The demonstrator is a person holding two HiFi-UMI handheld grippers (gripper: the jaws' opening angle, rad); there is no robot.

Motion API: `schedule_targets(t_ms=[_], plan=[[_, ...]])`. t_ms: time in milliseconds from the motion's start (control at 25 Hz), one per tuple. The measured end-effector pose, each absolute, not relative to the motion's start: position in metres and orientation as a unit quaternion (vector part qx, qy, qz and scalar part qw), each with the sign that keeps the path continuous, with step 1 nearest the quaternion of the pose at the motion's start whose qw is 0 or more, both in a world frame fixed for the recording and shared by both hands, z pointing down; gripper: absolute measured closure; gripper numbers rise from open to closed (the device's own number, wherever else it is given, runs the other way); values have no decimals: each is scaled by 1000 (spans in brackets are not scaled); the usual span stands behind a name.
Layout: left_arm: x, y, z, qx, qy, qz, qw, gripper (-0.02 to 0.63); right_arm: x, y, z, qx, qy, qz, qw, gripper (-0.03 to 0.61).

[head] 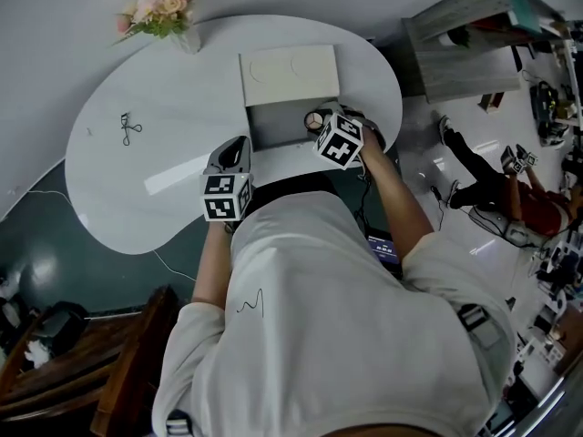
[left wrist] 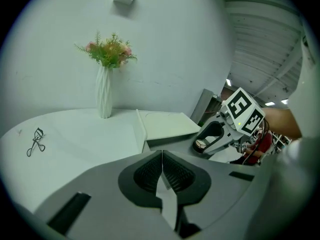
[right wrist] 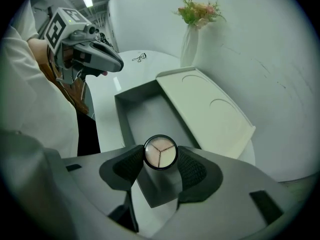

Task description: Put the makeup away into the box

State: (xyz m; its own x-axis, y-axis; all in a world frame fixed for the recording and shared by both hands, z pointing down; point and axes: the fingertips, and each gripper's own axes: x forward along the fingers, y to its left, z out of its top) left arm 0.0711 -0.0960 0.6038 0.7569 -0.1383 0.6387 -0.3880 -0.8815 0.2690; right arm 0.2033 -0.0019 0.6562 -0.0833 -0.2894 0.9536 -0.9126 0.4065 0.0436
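Observation:
My right gripper (right wrist: 160,154) is shut on a round makeup compact (right wrist: 160,152) with a black rim and three pale shades, held above the near end of the open grey box (right wrist: 145,116). From the head view the compact (head: 312,120) hangs over the box (head: 278,124) at its right side, with the right gripper (head: 321,126) around it. The box lid (head: 289,74) stands open behind the box. My left gripper (head: 236,153) sits left of the box, its jaws closed with nothing between them (left wrist: 161,168). A black eyelash curler (head: 128,129) lies far left on the white table.
A white vase of flowers (head: 164,12) stands at the table's (head: 164,180) far left edge. A grey shelf unit (head: 474,39) is to the right of the table. Another person (head: 510,198) sits on the floor at right. A wooden chair (head: 91,371) is at the lower left.

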Motion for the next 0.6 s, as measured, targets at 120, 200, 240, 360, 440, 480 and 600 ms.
schedule_targets(t_ms=[120, 200, 240, 360, 440, 480, 600], plan=[[66, -98, 603, 915, -153, 315, 201, 592, 201, -3, 661, 444, -666, 313, 511, 365], [62, -99, 603, 914, -158, 314, 201, 592, 199, -3, 663, 441, -667, 316, 511, 365], [60, -99, 603, 914, -161, 313, 202, 592, 198, -4, 664, 439, -667, 316, 512, 365], [56, -99, 602, 913, -168, 312, 204, 592, 197, -5, 668, 438, -667, 313, 516, 365], [53, -98, 603, 912, -172, 310, 206, 592, 198, -6, 669, 442, -663, 310, 518, 365], [51, -97, 603, 911, -173, 310, 208, 592, 200, -7, 669, 446, -661, 308, 519, 365], [45, -96, 605, 909, -180, 310, 213, 592, 200, -6, 674, 450, -659, 315, 513, 365]])
